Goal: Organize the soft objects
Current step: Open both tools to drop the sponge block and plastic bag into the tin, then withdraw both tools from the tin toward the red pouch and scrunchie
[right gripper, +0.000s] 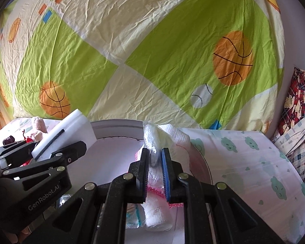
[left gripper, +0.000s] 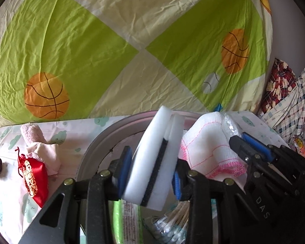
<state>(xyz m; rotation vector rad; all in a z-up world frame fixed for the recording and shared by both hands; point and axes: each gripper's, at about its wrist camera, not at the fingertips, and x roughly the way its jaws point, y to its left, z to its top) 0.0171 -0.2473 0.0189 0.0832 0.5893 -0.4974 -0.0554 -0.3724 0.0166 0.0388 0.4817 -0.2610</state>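
Left wrist view: left gripper (left gripper: 150,166) pinches one white sponge (left gripper: 152,158) over the grey basin (left gripper: 91,148); next, lower and let go inside. One red pouch (left gripper: 33,178) and one pink towel (left gripper: 33,135) wait on the sheet.

Right wrist view: right gripper (right gripper: 155,172) pinches one wrapped gauze cloth (right gripper: 152,140) over the basin (right gripper: 120,125).
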